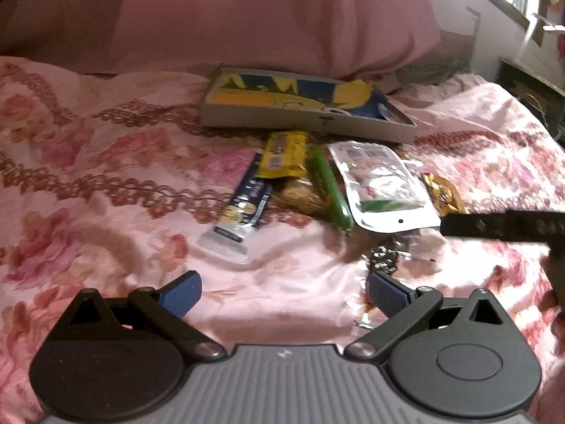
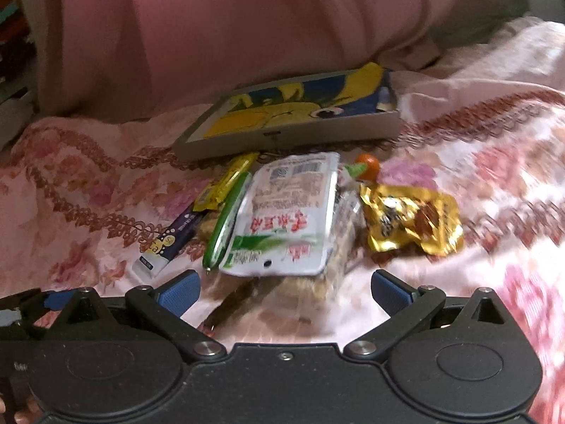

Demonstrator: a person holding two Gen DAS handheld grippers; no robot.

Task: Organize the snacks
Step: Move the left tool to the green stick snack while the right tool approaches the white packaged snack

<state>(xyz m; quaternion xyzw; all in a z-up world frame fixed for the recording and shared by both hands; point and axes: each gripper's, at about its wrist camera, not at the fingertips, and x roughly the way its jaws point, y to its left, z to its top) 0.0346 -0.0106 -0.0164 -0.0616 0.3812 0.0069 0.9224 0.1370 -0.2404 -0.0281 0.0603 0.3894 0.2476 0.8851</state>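
Snacks heaped on a pink floral bedspread (image 1: 106,183), just in front of a shallow grey box (image 2: 282,137) lined with a blue-and-yellow picture. White pouch (image 2: 286,219) topmost, hiding most of a clear biscuit packet (image 2: 317,282); green stick (image 2: 226,222), yellow wrapper (image 1: 284,155) and dark blue sachet (image 1: 243,205) alongside, gold packet (image 2: 413,222) apart at right. Small orange item (image 2: 367,166) blurred beyond telling. Left gripper (image 1: 284,291) and right gripper (image 2: 284,291) both spread wide, holding nothing.

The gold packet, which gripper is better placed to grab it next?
Right, probably. The gold packet lies just ahead of the open right gripper, toward its right finger. From the open left gripper it sits farther off, beyond the white pouch.
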